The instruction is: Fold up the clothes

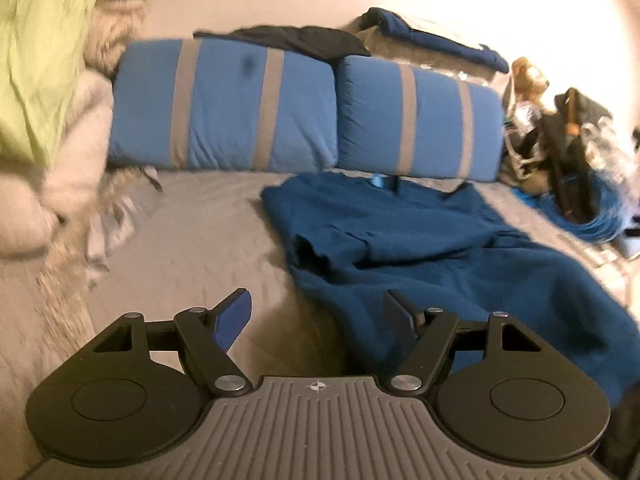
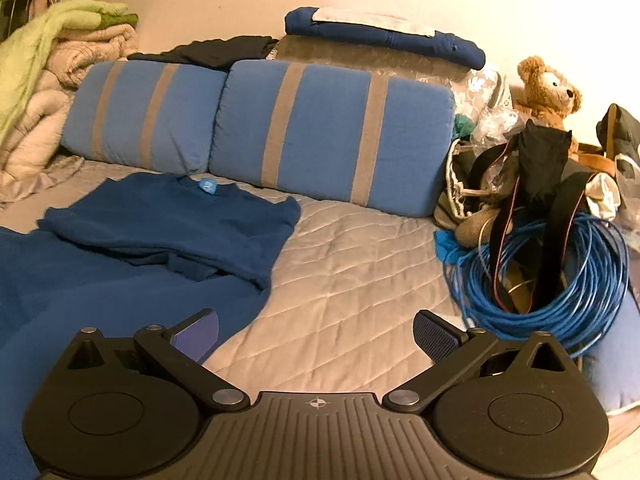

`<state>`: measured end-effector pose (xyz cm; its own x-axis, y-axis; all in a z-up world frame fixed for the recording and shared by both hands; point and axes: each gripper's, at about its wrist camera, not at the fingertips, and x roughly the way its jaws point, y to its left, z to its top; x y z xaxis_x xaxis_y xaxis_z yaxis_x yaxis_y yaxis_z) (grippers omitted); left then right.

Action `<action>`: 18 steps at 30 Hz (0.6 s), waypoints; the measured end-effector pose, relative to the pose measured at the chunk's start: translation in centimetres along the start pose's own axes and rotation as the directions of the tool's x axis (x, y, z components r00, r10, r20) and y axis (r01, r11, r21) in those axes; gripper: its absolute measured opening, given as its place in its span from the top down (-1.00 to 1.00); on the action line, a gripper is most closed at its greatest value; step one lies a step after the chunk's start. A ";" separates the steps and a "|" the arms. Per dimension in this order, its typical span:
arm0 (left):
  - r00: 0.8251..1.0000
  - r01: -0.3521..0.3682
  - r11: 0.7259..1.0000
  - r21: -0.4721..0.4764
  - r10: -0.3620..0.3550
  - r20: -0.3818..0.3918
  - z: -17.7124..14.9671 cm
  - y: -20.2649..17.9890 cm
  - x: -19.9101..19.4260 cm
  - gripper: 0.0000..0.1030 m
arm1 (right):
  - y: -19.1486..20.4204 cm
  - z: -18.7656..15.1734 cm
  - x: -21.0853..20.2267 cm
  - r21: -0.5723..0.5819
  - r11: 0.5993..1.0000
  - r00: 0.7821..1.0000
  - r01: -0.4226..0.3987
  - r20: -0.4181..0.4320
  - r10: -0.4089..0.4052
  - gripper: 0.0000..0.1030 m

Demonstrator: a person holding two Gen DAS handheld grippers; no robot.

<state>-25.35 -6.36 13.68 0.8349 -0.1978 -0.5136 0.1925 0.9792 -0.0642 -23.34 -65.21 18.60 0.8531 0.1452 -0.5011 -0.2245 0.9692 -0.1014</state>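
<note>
A dark blue sweater (image 1: 432, 240) lies on the grey quilted bed, its collar with a light blue label toward the pillows and both sleeves folded in over the body. It also shows in the right wrist view (image 2: 168, 224), at the left. My left gripper (image 1: 316, 304) is open and empty, hovering just above the sweater's near left edge. My right gripper (image 2: 316, 326) is open and empty over bare quilt, just right of the sweater's lower part.
Two blue pillows with grey stripes (image 2: 320, 132) line the far side of the bed. A pile of beige and green blankets (image 1: 52, 100) sits at the left. A coil of blue cable (image 2: 560, 280), bags and a teddy bear (image 2: 548, 92) crowd the right.
</note>
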 end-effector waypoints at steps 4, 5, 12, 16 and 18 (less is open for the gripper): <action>1.000 0.019 0.999 -0.045 -0.020 -0.017 -0.7 0.9 -0.6 -0.40 | 0.3 -0.3 -0.5 0.027 1.000 1.000 0.001 -0.003 -0.001 -1.00; 1.000 0.022 0.998 -0.050 -0.023 -0.015 -0.7 1.1 -0.8 -0.39 | 0.4 -0.3 -0.5 0.036 0.999 1.000 -0.001 -0.004 0.002 -1.00; 0.997 -0.070 0.992 0.108 0.065 0.044 2.3 1.5 -3.8 -0.39 | 1.4 0.5 0.0 0.041 0.999 0.999 -0.036 -0.022 0.037 -1.00; 0.988 -0.143 0.975 0.168 0.130 0.087 4.7 2.5 -6.3 -0.40 | 1.7 1.2 0.1 0.029 0.998 0.999 -0.050 -0.019 0.050 -1.00; 0.992 -0.112 0.985 0.128 0.103 0.072 5.0 3.2 -6.9 -0.40 | 1.7 1.4 0.1 0.036 0.997 0.998 -0.061 -0.019 0.061 -1.00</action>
<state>-27.90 -2.06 21.24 0.8852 -0.0982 -0.4548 0.1623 0.9812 0.1041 -22.92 -63.21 19.59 0.8288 0.2008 -0.5222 -0.2587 0.9652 -0.0395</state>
